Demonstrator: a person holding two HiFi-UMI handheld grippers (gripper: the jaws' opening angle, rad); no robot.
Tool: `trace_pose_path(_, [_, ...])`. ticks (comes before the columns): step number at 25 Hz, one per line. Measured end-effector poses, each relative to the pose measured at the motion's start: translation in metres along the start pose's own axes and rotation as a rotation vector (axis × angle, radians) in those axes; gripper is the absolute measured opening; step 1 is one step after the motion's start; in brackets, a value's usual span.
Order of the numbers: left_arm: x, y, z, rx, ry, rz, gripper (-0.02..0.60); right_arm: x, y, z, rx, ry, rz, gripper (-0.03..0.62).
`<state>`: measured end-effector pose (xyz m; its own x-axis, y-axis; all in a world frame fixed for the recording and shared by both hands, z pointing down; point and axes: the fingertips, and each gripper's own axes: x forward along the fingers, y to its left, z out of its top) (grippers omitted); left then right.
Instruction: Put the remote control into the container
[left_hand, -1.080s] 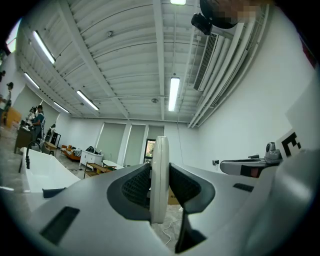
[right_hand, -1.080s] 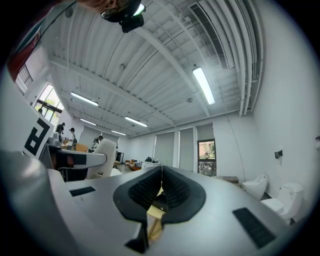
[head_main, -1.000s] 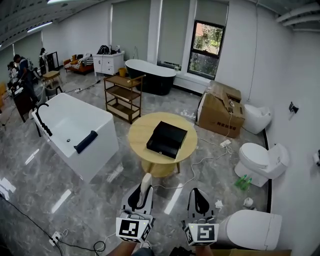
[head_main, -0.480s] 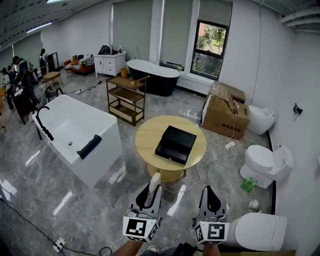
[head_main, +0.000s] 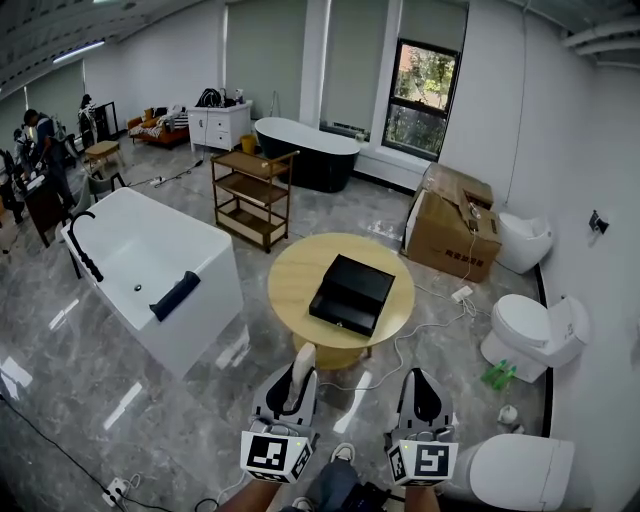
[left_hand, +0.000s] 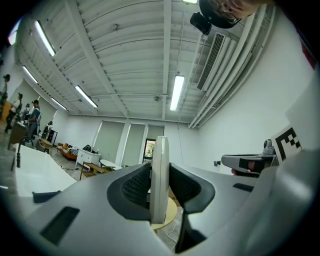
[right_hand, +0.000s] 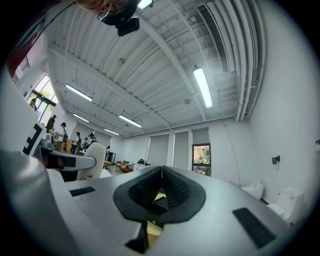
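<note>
A black open container (head_main: 352, 293) lies on the round wooden table (head_main: 290, 282) in the middle of the room, well ahead of both grippers. My left gripper (head_main: 296, 380) is at the bottom of the head view, shut on a slim white remote control (head_main: 301, 362) that stands on edge and sticks out past the fingertips. In the left gripper view the remote (left_hand: 159, 180) is clamped between the two dark pads of the left gripper (left_hand: 160, 189). My right gripper (head_main: 421, 386) is beside it, shut with nothing held. The right gripper view shows the right gripper (right_hand: 161, 186) with its pads touching.
A white bathtub (head_main: 150, 265) stands to the left of the table, with a wooden shelf cart (head_main: 250, 195) behind it. A cardboard box (head_main: 450, 225) and toilets (head_main: 530, 330) line the right wall. A white cable (head_main: 400, 350) runs across the floor. People stand at the far left.
Both grippers, with the remote still in the left one, have come closer to the round table. Neither grip has changed.
</note>
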<state>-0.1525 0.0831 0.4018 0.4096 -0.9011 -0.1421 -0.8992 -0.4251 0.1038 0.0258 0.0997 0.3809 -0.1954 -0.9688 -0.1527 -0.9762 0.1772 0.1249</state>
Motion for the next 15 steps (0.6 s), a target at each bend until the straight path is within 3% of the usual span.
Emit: trace_pose_path(15, [0.167, 0.004, -0.015, 0.013, 0.015, -0.006, 0.117, 0.143, -0.088, -0.033, 0.032, 0.01, 0.02, 0.021])
